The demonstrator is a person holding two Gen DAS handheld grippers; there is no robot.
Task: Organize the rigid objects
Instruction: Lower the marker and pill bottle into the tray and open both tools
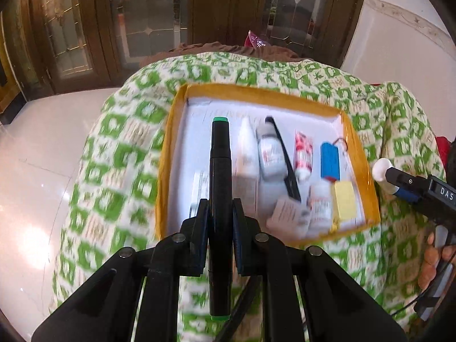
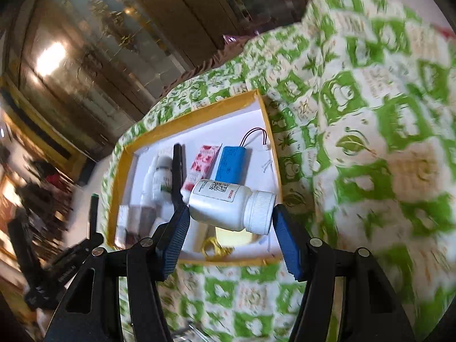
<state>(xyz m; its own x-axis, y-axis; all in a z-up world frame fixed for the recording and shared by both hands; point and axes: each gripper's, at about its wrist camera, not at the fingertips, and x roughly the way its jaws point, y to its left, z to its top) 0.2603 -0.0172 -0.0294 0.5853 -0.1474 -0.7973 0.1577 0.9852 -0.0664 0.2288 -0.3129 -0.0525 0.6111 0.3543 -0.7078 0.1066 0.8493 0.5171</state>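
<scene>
My left gripper (image 1: 221, 208) is shut on a black marker (image 1: 219, 171) with green end caps, held above the near left part of a yellow-rimmed box (image 1: 165, 154). My right gripper (image 2: 230, 222) is shut on a white pill bottle (image 2: 230, 205), held end to end between the blue pads above the box's (image 2: 196, 115) near right corner. The box holds a blue battery pack (image 2: 229, 164), a red-patterned tube (image 2: 201, 165), a black comb (image 2: 177, 171), white bottles (image 1: 269, 154) and a yellow block (image 1: 344, 199). The right gripper with its bottle also shows in the left wrist view (image 1: 382, 171).
The box lies on a green-and-white patterned cloth (image 1: 119, 148) over a raised surface. White tiled floor (image 1: 34, 156) lies to the left. Wooden doors with glass panels (image 1: 148, 14) stand behind. The left gripper shows at the left of the right wrist view (image 2: 92, 216).
</scene>
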